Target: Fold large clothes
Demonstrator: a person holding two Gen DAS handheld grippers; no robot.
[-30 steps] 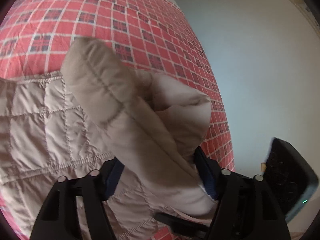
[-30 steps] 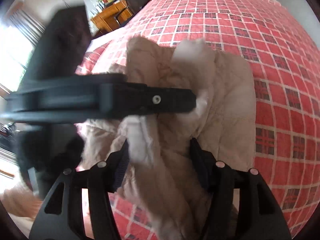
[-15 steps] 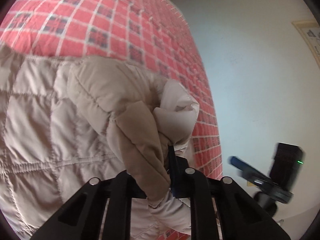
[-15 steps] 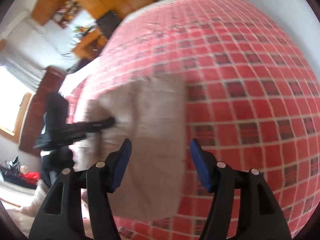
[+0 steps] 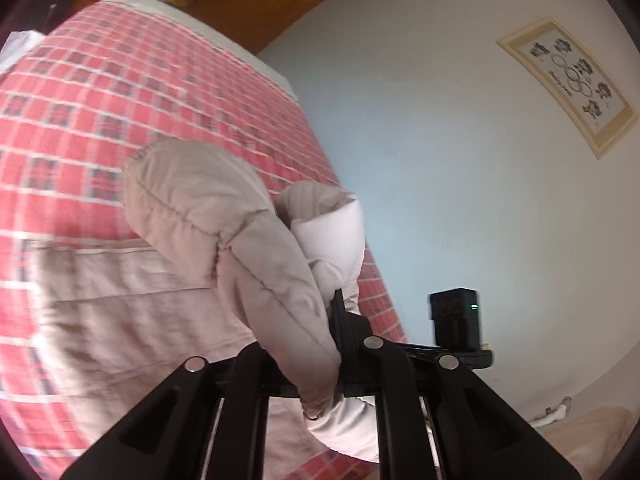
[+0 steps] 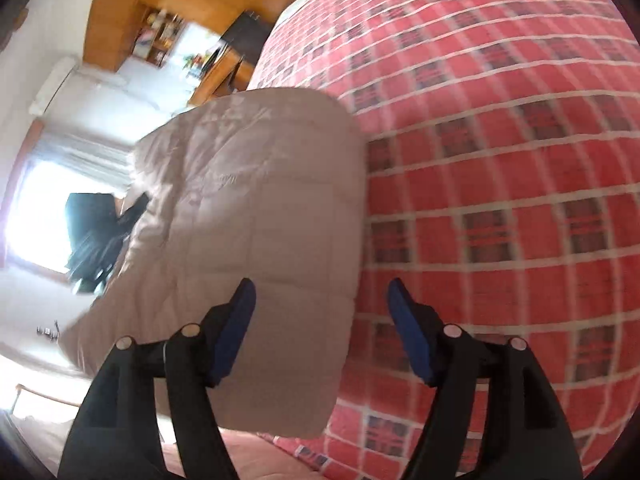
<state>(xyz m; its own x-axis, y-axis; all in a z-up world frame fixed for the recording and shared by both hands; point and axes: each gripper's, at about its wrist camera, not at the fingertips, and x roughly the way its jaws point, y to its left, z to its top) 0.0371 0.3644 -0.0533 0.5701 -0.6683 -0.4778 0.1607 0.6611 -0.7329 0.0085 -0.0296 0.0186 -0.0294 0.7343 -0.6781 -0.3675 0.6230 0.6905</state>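
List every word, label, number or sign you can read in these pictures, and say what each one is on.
Nothing can be read.
Framed picture on the wall: rings, dark figures and a short line of lettering, too small to read.
Black device with a green light: no readable label.
Shelf items behind the bed: too blurred.
Beige jacket, checked bedspread: no text.

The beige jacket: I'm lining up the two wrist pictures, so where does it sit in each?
Left wrist: the jacket fills the centre and lower left, a bunched part pinched in the left gripper.
Right wrist: it lies left of centre, beyond the open right gripper.
Shared landmark: the red checked bedspread.
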